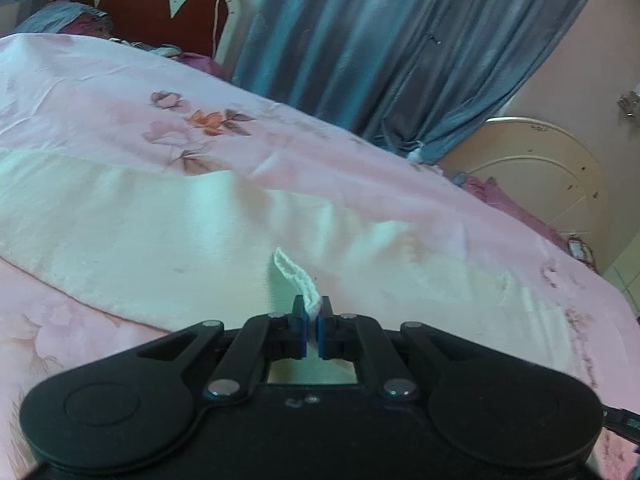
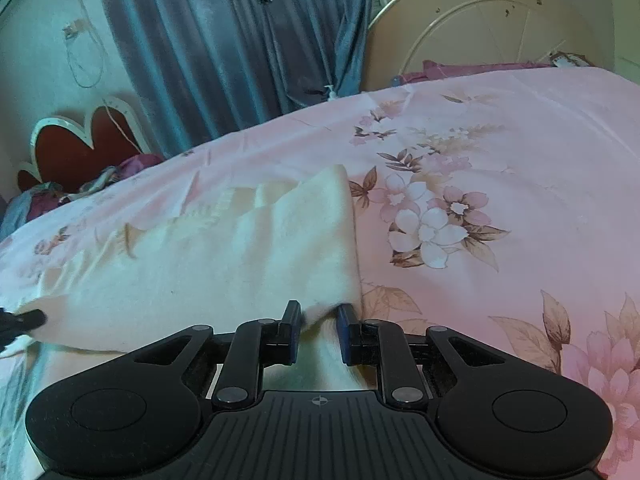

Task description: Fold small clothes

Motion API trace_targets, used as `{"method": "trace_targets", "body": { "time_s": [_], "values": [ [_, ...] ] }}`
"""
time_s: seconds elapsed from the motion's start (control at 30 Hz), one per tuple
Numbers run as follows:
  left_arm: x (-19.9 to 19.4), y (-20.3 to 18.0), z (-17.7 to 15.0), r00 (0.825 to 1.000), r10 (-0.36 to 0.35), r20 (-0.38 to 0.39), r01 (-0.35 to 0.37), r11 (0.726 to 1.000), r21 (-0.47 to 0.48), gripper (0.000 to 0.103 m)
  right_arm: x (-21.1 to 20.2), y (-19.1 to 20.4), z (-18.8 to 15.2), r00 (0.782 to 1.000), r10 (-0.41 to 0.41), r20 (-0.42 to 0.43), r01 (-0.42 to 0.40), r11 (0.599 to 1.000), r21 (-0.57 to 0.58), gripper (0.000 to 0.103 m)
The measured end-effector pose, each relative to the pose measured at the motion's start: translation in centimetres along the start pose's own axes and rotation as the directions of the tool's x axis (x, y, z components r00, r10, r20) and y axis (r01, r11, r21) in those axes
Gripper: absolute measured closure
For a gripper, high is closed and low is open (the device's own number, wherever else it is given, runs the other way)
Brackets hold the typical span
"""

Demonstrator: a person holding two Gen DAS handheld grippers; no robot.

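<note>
My left gripper (image 1: 312, 312) pinches the cloth's (image 1: 160, 240) white hem; my right gripper (image 2: 318, 320), jaws parted, straddles its corner on the bedsheet (image 2: 500, 140).

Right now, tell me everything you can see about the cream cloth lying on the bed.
The cream cloth is soft, fleecy-looking fabric, plain and rumpled, spread across the pink floral bedspread. One edge rises in loose folds to a peak. A white stitched loop at its near edge is pinched in the left gripper, which is shut on it. The right gripper has its jaws apart around a bunched corner, not yet clamped.
</note>
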State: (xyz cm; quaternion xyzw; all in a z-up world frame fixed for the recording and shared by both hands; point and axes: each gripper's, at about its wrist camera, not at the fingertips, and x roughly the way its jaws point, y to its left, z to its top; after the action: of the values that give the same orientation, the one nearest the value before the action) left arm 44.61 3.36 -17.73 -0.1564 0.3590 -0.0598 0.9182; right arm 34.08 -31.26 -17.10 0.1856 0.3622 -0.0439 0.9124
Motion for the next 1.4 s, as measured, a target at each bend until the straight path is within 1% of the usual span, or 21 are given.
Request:
{"method": "trace_targets", "body": {
  "time_s": [0.13,0.3,0.33,0.4,0.43,0.47,0.53,0.57,0.67,0.73,0.77,0.8,0.83,0.93,1.07,1.17,1.23,1.27,1.3,1.37,1.4],
  "values": [
    [0.5,0.0,-0.3,1.000,0.014,-0.025,-0.013,0.999,0.029,0.098,-0.1,-0.3,-0.1,1.000,-0.031,-0.003,0.031,0.999,-0.014,0.085],
    [0.6,-0.3,-0.7,0.999,0.023,-0.044,-0.020,0.997,0.070,0.097,-0.9,-1.2,0.2,1.000,-0.024,0.009,0.024,1.000,0.003,0.085],
    [0.6,-0.5,-0.7,0.999,0.034,-0.043,-0.030,0.996,0.084,0.094,-0.8,-1.3,0.4,1.000,-0.024,0.009,0.024,1.000,0.003,0.085],
    [0.4,-0.9,-0.8,0.998,0.053,-0.041,-0.049,0.994,0.100,0.081,0.0,-1.2,1.0,1.000,-0.026,-0.003,0.026,1.000,-0.011,0.085],
    [0.1,-1.2,-0.7,0.997,0.073,-0.036,-0.069,0.991,0.118,0.069,0.4,-1.1,1.3,1.000,-0.024,-0.012,0.024,1.000,-0.014,0.085],
    [-0.2,-1.6,-0.7,0.995,0.091,-0.028,-0.086,0.986,0.140,0.052,0.8,-1.1,1.5,1.000,-0.019,-0.018,0.019,1.000,-0.014,0.082],
    [-0.9,-2.0,-0.7,0.992,0.125,-0.001,-0.123,0.977,0.176,0.026,1.5,-1.0,1.8,1.000,-0.016,-0.026,0.016,1.000,-0.010,0.059],
    [-1.5,-2.3,-0.7,0.991,0.133,0.028,-0.136,0.971,0.198,0.028,1.7,-1.0,1.9,1.000,-0.021,-0.020,0.020,1.000,-0.011,0.041],
    [-2.9,-3.1,-0.6,0.992,0.106,0.073,-0.121,0.962,0.244,0.029,1.9,-0.9,2.3,1.000,-0.018,0.004,0.019,1.000,-0.025,0.041],
    [-3.3,-3.7,-0.4,0.995,0.064,0.076,-0.081,0.965,0.248,0.030,2.3,-0.9,2.9,1.000,-0.016,0.005,0.016,0.999,-0.029,0.041],
    [-3.3,-4.1,-0.4,0.997,0.039,0.068,-0.054,0.967,0.249,0.030,2.6,-0.9,3.3,1.000,-0.014,0.005,0.014,0.999,-0.032,0.042],
    [-3.0,-4.6,-0.4,0.998,0.017,0.052,-0.030,0.967,0.254,0.030,2.9,-0.8,3.8,1.000,-0.009,0.005,0.009,0.999,-0.034,0.049],
    [-2.6,-4.9,-0.5,0.999,0.005,0.038,-0.015,0.965,0.260,0.030,3.3,-0.8,4.2,1.000,-0.005,0.003,0.005,0.999,-0.034,0.052],
    [-1.0,-5.4,-0.9,1.000,0.002,-0.007,0.000,0.965,0.262,0.030,5.0,-0.8,5.8,1.000,-0.003,-0.017,0.003,1.000,-0.023,0.052],
    [1.4,-4.4,-1.7,0.998,0.048,-0.052,-0.033,0.967,0.254,0.030,7.2,-1.1,7.6,0.999,0.001,-0.036,-0.001,1.000,-0.009,0.052],
    [1.5,-4.5,-2.3,0.998,0.057,-0.041,-0.042,0.951,0.306,0.029,9.2,-0.9,8.3,0.998,0.008,-0.057,-0.009,1.000,-0.024,0.052],
    [1.5,-4.5,-2.5,0.998,0.059,-0.035,-0.045,0.947,0.318,0.029,10.5,-1.1,8.5,0.997,0.011,-0.077,-0.012,1.000,-0.015,0.053],
    [1.6,-4.4,-2.4,0.998,0.058,-0.034,-0.044,0.948,0.316,0.029,11.1,-1.4,8.5,0.996,0.016,-0.082,-0.016,1.000,0.000,0.057],
    [1.6,-4.4,-2.4,0.998,0.057,-0.034,-0.044,0.949,0.313,0.029,11.3,-1.5,8.6,0.996,0.023,-0.085,-0.022,1.000,0.012,0.075],
    [1.5,-4.4,-2.2,0.998,0.056,-0.035,-0.042,0.950,0.309,0.029,11.2,-1.8,8.5,0.997,0.028,-0.075,-0.026,0.999,0.028,0.096],
    [1.5,-4.5,-2.2,0.998,0.057,-0.036,-0.043,0.950,0.309,0.029,11.1,-1.6,8.5,0.997,0.015,-0.070,-0.015,1.000,0.008,0.096]
  ]
}}
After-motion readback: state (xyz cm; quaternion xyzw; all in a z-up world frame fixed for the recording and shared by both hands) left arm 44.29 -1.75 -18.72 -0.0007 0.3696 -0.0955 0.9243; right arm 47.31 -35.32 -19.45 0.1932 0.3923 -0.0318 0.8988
